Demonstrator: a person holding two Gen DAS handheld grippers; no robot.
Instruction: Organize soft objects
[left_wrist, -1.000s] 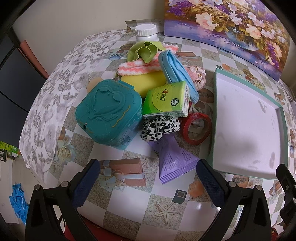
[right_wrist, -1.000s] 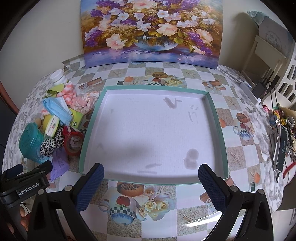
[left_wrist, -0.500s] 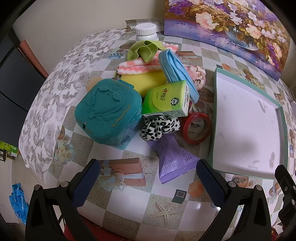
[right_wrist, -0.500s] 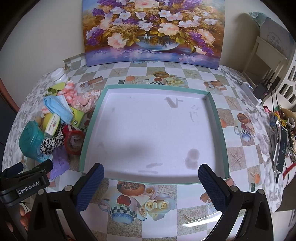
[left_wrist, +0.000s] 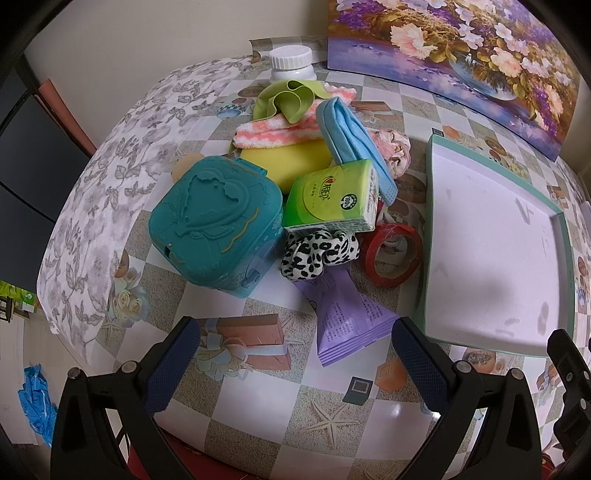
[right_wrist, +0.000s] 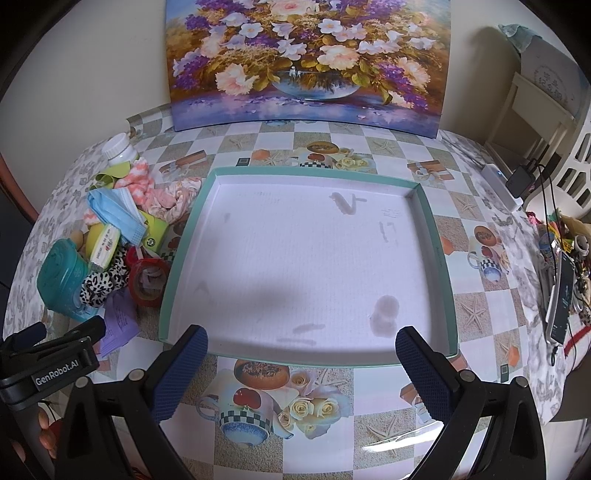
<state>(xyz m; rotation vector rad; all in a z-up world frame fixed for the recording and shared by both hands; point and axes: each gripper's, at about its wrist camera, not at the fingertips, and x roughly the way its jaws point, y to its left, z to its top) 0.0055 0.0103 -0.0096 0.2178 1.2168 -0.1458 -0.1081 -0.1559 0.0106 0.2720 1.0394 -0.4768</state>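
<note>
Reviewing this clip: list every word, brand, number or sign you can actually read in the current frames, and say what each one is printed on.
"GenRobot.AI": white lettering on the left gripper's body, seen from the right wrist view.
"100%": round badge on the green tissue pack; its red brand lettering is too stylised to read.
Purple packet: lines of small print, too small to read.
Red tape roll: no legible text.
Teal box: embossed relief only, no words.
</note>
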